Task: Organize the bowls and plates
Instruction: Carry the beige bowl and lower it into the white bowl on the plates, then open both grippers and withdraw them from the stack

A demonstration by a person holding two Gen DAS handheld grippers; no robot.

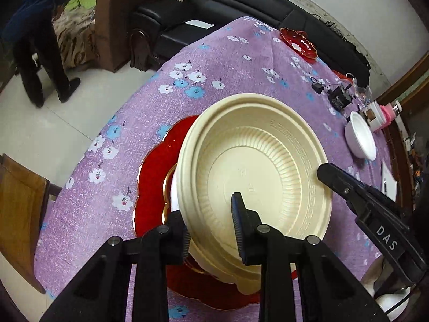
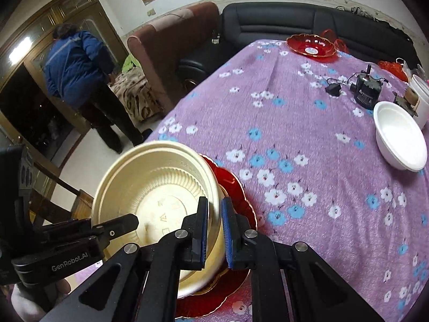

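Note:
A cream plastic bowl (image 1: 257, 161) sits tilted over a red scalloped plate (image 1: 155, 177) on the purple floral tablecloth. My left gripper (image 1: 211, 228) straddles the bowl's near rim, one finger inside, one outside, with a gap showing. My right gripper (image 2: 214, 230) pinches the bowl's wall (image 2: 158, 187) from the other side; its finger (image 1: 348, 187) shows in the left wrist view. The red plate (image 2: 236, 187) lies under the bowl. A white bowl (image 2: 399, 136) and a second red plate (image 2: 311, 44) stand farther off.
A black charger and cables (image 2: 364, 91) and white cups (image 2: 418, 94) lie at the table's far right. A black sofa (image 2: 281, 24) stands behind the table. A person (image 2: 80, 80) stands on the floor to the left. A wooden chair (image 1: 18, 214) is by the table edge.

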